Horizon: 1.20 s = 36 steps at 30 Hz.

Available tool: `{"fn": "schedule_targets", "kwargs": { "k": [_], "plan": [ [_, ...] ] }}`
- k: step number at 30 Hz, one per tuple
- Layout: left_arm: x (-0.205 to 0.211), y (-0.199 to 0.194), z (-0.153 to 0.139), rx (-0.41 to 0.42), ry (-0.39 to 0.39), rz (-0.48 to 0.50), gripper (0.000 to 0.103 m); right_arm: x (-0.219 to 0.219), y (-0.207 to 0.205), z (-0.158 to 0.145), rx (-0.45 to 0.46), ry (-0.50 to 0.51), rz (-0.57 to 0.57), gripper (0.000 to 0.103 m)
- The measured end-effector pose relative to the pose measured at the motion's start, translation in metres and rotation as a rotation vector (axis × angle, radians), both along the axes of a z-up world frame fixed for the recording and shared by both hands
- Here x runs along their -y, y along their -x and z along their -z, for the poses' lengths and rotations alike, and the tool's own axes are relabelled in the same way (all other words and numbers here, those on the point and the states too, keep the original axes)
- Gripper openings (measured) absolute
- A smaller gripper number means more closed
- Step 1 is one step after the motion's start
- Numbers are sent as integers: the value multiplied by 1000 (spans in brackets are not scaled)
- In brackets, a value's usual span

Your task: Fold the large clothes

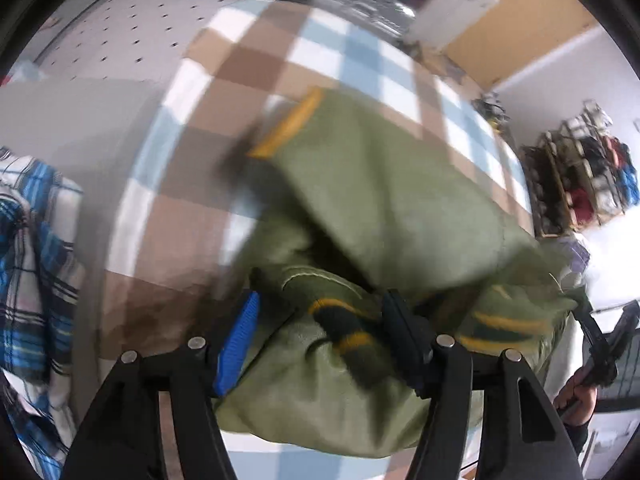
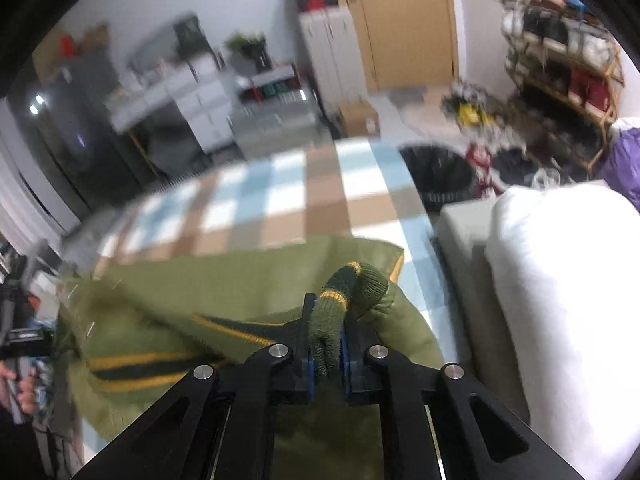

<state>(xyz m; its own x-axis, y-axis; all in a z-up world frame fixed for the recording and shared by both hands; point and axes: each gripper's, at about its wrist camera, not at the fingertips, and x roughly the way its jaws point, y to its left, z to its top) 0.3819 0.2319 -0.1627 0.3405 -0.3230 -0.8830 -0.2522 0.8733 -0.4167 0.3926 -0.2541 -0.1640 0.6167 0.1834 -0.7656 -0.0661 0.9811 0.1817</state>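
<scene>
An olive green jacket (image 1: 380, 200) with dark green and yellow knit trim lies bunched on a blue, brown and white checked blanket (image 1: 248, 68). My left gripper (image 1: 320, 334) hovers over its near edge with the jaws apart. A striped knit cuff (image 1: 344, 320) lies between the fingers, and the blue left pad (image 1: 238, 344) is bare. In the right wrist view, my right gripper (image 2: 327, 344) is shut on a dark green knit cuff (image 2: 340, 296) of the jacket (image 2: 200, 288), lifting it above the blanket (image 2: 280, 200). Both views are blurred.
A blue plaid shirt (image 1: 32, 260) lies at the left on the grey surface. A white pillow (image 2: 560, 300) fills the right side. Beyond the blanket are a black basket (image 2: 440, 176), a loaded shelf (image 2: 560, 60), cabinets and a door. A hand (image 1: 576, 396) shows at the right edge.
</scene>
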Motion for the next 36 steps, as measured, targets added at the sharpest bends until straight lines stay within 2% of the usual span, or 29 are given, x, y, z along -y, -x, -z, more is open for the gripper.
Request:
{"fn": "schedule_targets", "kwargs": {
  "k": [1,3,5,7,9,10,12,13,14,15,17,18,20,22,24,25,26,29,33,35,36],
  "plan": [
    [-7,2,-1,17,3,-4,69,0,-14,13,-35,20,-4,10],
    [-17,8,-11,59,-17,-5,71,8,-23,30,-73,-4,-8,11],
    [-31,17,-33,152,-77,-38,73,10,-23,34,-59,-12,-24,13],
    [-48,25,-53,232,-65,-54,84,12,-22,31,-52,-11,-39,15],
    [-49,35,-63,272,-82,-65,84,16,-18,25,-52,-36,-43,21],
    [-47,37,-64,275,-113,-41,84,17,-18,20,-44,-43,-41,29],
    [-36,34,-60,271,-178,13,84,22,-9,3,19,-54,-36,54],
    [-27,36,-57,262,-208,49,84,25,-2,-7,61,-32,-17,80],
    [-14,32,-55,260,-219,80,84,29,11,-20,133,-4,8,87],
    [2,30,-52,267,-212,147,84,30,20,-28,182,3,3,87],
    [38,26,-53,282,-211,305,84,24,33,-38,224,14,-60,87],
    [55,23,-52,280,-226,379,84,20,36,-40,230,16,-90,88],
    [109,13,-46,231,-255,635,84,3,43,-37,229,55,-185,94],
    [151,-3,-35,202,-293,773,84,-12,43,-30,215,115,-251,94],
    [179,-18,-27,203,-385,841,84,-25,40,-19,195,187,-287,94],
    [195,-28,-19,202,-435,886,84,-29,39,-14,191,192,-291,94],
    [205,-37,-12,187,-452,924,84,-31,40,-9,192,168,-305,94],
    [227,-65,10,110,-400,1025,84,-37,43,6,182,131,-327,94],
    [247,-84,29,80,-414,1128,84,-44,58,27,164,80,-372,94],
    [252,-85,34,71,-428,1146,83,-48,67,37,160,75,-392,94],
    [252,-84,34,74,-437,1154,79,-49,71,39,161,73,-399,94]
  ]
}}
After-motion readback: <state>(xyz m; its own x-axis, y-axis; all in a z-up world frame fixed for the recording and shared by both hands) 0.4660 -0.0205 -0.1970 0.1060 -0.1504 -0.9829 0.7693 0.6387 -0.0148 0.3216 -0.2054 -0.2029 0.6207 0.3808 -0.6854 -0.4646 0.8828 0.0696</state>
